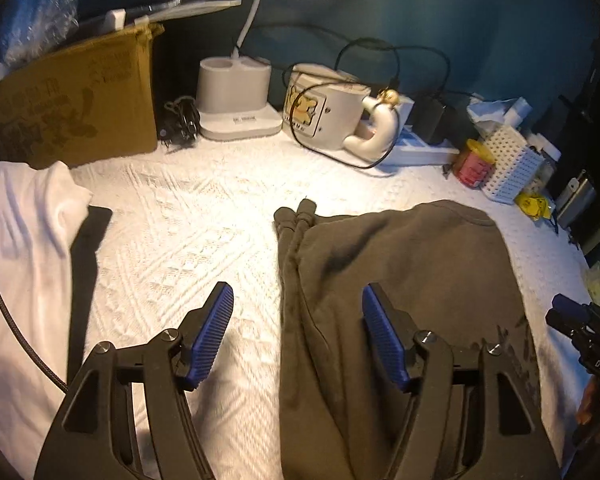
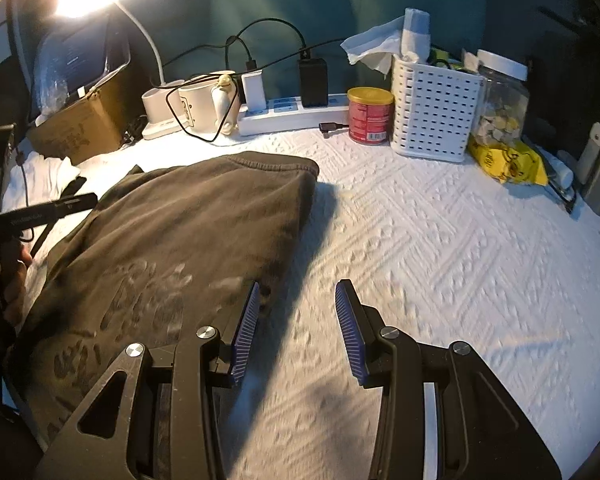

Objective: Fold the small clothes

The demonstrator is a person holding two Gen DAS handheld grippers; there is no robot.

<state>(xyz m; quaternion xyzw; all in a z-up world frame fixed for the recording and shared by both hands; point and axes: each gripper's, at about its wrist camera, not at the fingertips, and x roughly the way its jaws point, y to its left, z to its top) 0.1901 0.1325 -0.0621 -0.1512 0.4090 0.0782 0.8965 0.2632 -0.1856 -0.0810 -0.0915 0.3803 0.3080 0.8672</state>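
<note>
A dark olive-brown garment (image 1: 404,280) lies folded lengthwise on the white textured cloth; it also shows in the right wrist view (image 2: 188,232), with a faded print near its lower part. My left gripper (image 1: 298,300) is open and empty, straddling the garment's left folded edge. My right gripper (image 2: 296,292) is open and empty, just off the garment's right edge, its left finger (image 2: 248,320) over the fabric border. A white garment (image 1: 24,248) lies at the far left, with a black strip (image 1: 86,264) beside it.
Along the back stand a cardboard box (image 1: 72,108), a white lamp base (image 1: 236,96), a mug (image 1: 328,112) with cables, a power strip (image 2: 292,114), a red can (image 2: 370,116), a white perforated basket (image 2: 434,112), a jar (image 2: 500,96) and a yellow packet (image 2: 508,160).
</note>
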